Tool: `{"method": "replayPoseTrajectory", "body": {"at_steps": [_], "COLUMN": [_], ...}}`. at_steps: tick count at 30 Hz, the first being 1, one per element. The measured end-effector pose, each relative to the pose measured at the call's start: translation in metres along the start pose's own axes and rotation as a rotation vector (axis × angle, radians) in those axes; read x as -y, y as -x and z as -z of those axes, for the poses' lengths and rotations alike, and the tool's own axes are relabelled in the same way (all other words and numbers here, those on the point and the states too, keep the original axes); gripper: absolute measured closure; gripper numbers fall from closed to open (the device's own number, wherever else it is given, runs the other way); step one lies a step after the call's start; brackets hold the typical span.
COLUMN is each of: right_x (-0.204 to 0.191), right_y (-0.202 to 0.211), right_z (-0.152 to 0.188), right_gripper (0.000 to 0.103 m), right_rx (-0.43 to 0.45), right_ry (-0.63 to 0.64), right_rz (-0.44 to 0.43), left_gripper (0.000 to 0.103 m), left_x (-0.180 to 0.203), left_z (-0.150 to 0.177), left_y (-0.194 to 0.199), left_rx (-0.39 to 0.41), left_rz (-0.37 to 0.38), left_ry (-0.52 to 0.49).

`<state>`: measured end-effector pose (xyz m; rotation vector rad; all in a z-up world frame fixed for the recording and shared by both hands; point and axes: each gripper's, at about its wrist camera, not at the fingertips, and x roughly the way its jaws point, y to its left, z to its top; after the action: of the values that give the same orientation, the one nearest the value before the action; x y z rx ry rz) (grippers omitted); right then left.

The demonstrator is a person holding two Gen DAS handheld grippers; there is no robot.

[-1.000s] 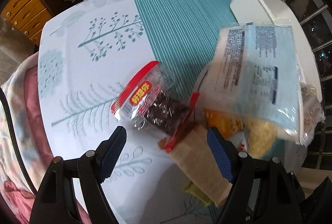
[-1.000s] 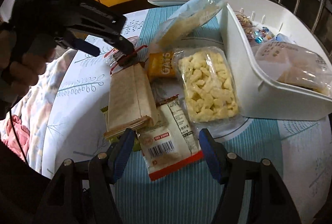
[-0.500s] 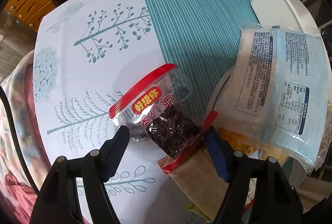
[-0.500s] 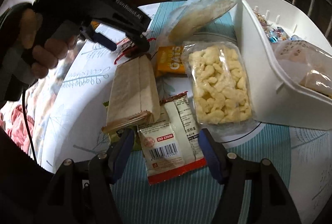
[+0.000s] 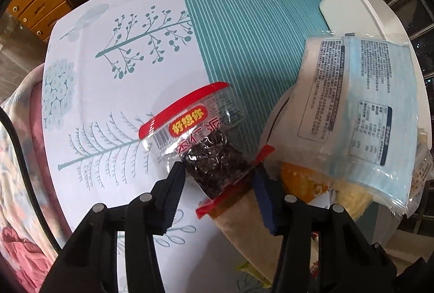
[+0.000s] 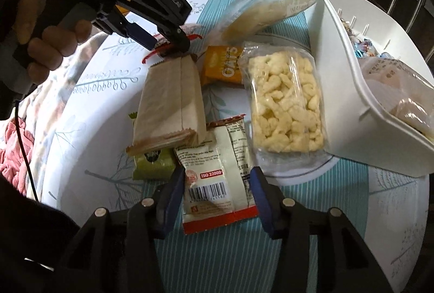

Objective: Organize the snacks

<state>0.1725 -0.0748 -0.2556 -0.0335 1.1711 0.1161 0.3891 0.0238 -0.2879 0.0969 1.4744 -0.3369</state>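
Wooden drawers (image 5: 35, 5) behind table; pink blanket (image 5: 19, 238) beside it.

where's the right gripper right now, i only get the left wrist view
Observer: The right gripper sits low over a white-and-red barcode packet. Its fingers are on either side of the packet and closing.
Operator: anything buried in the pile that i can't see
Observer: Yes, a green packet pokes out from beneath the near end of the brown paper bag.
Operator: anything put away yet
Observer: Yes, the white bin holds a pale bagged snack and some small wrapped sweets.
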Motion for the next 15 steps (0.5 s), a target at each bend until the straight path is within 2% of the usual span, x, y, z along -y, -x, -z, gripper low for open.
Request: {"method": "replayPoseTrajectory", "body": {"at_steps": [3,8,15], "right_x": [0.0,-0.002,-0.016], "right_y": [0.003,0.012,0.042], "right_z": [0.004,0.011,0.015], "right_gripper": [0.054,0.054,0.054], "right_rx": [-0.015,-0.033,0.0], "right_ry": [-0.034,-0.086,-0.114], "right_rz": [0.001,0.02,0.027], "left_gripper": [0.061,0.062,0.064], "left_x": [0.0,-0.009,-0.031], "left_z": [0.012,0.038,0.079], "left_y": [0.004,0.015,0.034], "left_rx": [-0.001,-0.011,-0.021], "left_rz": [0.007,0.019,0.032], "left_ry": [-0.012,-0.019,-0.008]}}
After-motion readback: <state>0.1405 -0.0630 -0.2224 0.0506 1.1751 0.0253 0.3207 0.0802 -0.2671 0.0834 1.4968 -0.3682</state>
